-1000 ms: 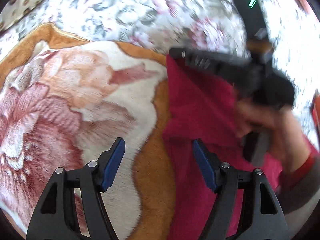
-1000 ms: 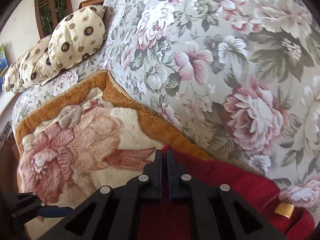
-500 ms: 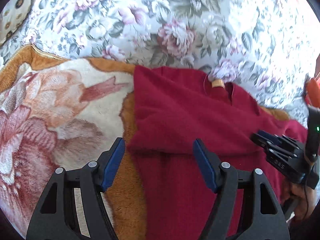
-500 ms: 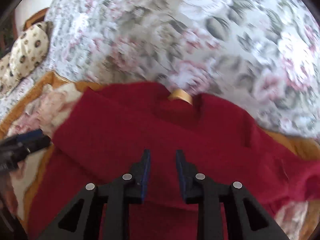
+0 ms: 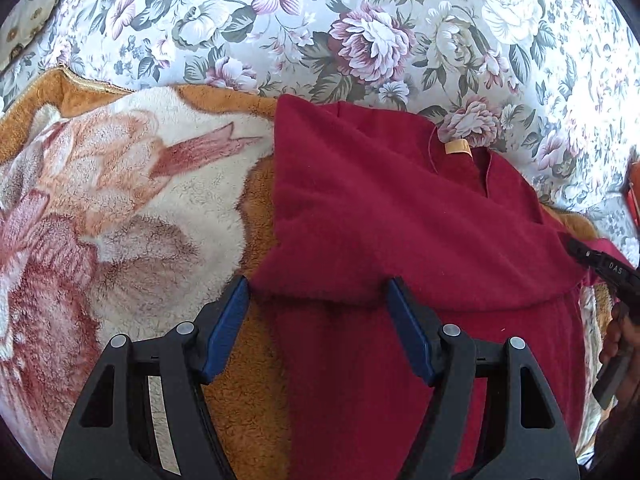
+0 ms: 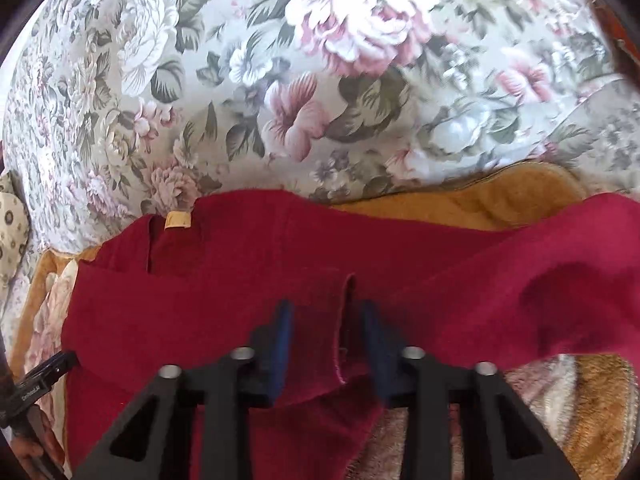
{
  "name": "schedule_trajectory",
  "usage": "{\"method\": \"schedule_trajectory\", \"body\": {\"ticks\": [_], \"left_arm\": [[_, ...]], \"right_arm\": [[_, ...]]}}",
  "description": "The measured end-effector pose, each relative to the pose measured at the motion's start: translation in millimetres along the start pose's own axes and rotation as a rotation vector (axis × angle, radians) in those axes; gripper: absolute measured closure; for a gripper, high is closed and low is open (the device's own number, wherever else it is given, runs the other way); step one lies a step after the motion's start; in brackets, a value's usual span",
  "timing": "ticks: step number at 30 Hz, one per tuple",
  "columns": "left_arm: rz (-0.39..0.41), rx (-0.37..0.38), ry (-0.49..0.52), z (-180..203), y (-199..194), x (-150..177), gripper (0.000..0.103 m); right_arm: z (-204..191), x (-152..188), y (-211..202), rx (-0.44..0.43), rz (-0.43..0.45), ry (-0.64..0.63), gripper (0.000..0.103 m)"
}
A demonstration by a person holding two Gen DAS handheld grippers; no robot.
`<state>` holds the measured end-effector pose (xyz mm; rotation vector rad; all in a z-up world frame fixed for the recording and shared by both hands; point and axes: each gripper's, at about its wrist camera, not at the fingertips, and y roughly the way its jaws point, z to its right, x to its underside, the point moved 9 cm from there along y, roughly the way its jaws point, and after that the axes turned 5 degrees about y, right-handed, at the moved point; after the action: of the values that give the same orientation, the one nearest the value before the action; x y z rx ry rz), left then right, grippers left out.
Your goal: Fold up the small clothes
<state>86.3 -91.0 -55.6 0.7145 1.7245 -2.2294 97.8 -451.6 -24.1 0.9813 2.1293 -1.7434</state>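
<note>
Red garment (image 5: 384,216) spread on plush blanket (image 5: 120,200), top edge reaching the blanket's far edge where it meets floral cover (image 5: 360,32). Tan neck label (image 5: 458,147) at that top edge, touching the cover. Left side folded inward over the body; lower border of that fold running across the garment just ahead of the left gripper's blue pads (image 5: 408,336).

Left gripper (image 5: 318,330): jaws wide, nothing between them held; left finger over the blanket's orange border, right finger over red cloth.

Right gripper (image 6: 326,350): jaws parted to a narrow gap, blue pads (image 6: 280,344) either side of a raised vertical ridge of red cloth, not pressing it. Sleeve (image 6: 560,280) extending toward the blanket's right edge, with orange border (image 6: 500,196) showing beyond it. Label (image 6: 178,220) at upper left in this view.

Each gripper partly visible in the other's camera: right gripper at the far right edge of the left view, over the garment's right side; left gripper at the lower left edge of the right view. Spotted pillow (image 5: 28,28) at the upper left corner, on the cover.
</note>
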Motion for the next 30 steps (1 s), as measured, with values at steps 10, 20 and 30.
{"method": "schedule_trajectory", "body": {"ticks": [10,20,30], "left_arm": [[0.033,0.014,-0.02,-2,-4,-6,0.032],[0.051,-0.002,0.003,3,-9,-6,0.032],[-0.008,-0.053,-0.089,-25,1,-2,0.031]], "right_arm": [[14,-36,7,0.08,0.047,0.125,0.09],[14,7,-8,0.035,0.005,0.099,0.068],[-1,15,-17,0.197,0.037,-0.056,0.09]]}}
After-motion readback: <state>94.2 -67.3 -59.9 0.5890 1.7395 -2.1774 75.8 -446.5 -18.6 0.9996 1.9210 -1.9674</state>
